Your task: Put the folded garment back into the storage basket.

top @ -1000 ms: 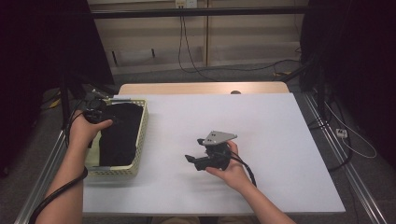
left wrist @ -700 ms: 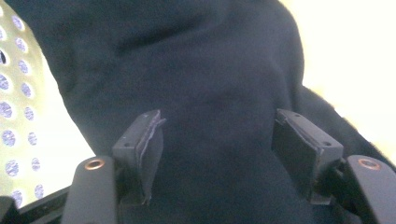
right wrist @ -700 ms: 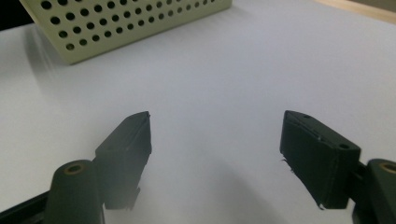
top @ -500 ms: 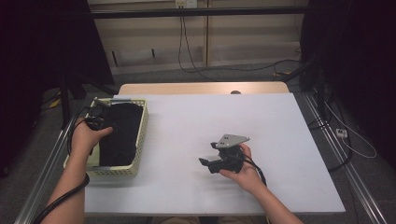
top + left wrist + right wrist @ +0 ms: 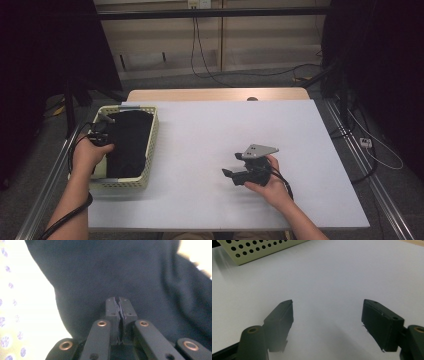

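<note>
Two grippers, one basket of black cloth, white tabletop.

High view: your left gripper [image 5: 101,134] sits at the left rim of the pale perforated basket [image 5: 148,150], which stands at the left edge of the tabletop [image 5: 200,145]; the black cloth [image 5: 127,145] lies inside the basket and covers most of it. Your right gripper [image 5: 235,167], grey plate on top, rests in your right hand [image 5: 270,182] low over the bare tabletop, well apart from the basket, jaws pointing left toward it.
Left gripper view: your jaws are clenched together, with a thin fold of the black cloth [image 5: 125,272] pinched between them; the bright basket wall [image 5: 15,315] shows at the left.
Right gripper view: your jaws stand wide apart, grasping nothing, over the white tabletop [image 5: 332,277]; a corner of the basket [image 5: 259,250] lies beyond, top left.
</note>
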{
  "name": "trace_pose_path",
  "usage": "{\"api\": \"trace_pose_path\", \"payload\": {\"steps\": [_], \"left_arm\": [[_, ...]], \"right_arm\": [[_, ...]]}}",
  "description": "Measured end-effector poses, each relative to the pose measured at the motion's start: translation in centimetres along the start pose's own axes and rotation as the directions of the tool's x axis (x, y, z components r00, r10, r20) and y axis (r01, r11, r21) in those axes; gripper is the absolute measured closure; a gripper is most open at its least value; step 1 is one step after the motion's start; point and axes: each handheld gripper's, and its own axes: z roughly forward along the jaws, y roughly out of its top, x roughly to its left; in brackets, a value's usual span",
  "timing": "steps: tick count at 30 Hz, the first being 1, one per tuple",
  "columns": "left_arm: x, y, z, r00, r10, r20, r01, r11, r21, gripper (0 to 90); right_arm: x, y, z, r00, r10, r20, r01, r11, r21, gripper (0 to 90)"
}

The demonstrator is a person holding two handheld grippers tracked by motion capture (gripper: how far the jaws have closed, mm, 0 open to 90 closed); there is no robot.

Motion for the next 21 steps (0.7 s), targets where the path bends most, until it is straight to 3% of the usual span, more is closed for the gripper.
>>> {"api": "trace_pose_path", "payload": {"steps": [5, 6, 10, 14, 17, 19, 21], "left_arm": [[0.1, -0.3, 0.4, 1.0, -0.006, -0.003, 0.006, 0.9999, -0.012, 90.0], [0.0, -0.2, 0.4, 0.9996, 0.021, -0.017, -0.021, 0.9998, 0.002, 90.0], [-0.5, 0.0, 0.6, 0.9976, 0.037, -0.058, -0.037, 0.9993, 0.005, 90.0], [-0.1, 0.0, 0.5, 0.9966, 0.043, -0.07, -0.043, 0.999, 0.006, 90.0], [0.5, 0.1, 0.4, 0.994, 0.039, -0.102, -0.039, 0.9992, 0.006, 90.0], [1.1, 0.2, 0.3, 0.996, 0.024, -0.086, -0.024, 0.9997, 0.006, 90.0], [1.5, 0.3, 0.2, 0.9942, 0.033, -0.103, -0.033, 0.9994, 0.008, 90.0]], "right_arm": [[0.0, 0.0, -0.1, 1.0, 0.005, 0.006, -0.005, 1.0, -0.007, 25.7], [-0.1, 0.0, -0.1, 1.0, 0.006, 0.006, -0.006, 1.0, -0.008, 25.7], [0.0, -0.1, -0.1, 0.9999, -0.003, 0.014, 0.003, 1.0, -0.001, 25.7], [0.1, 0.0, -0.7, 0.9989, -0.022, 0.042, 0.023, 0.999, -0.029, 26.0], [-0.2, -0.1, -0.9, 0.999, -0.008, 0.043, 0.01, 0.999, -0.034, 26.1], [-0.4, -0.3, -1.0, 0.9987, -0.004, 0.051, 0.005, 1.0, -0.029, 26.2], [-0.5, -0.3, -1.0, 0.9987, 0.008, 0.05, -0.006, 1.0, -0.03, 26.2]]}}
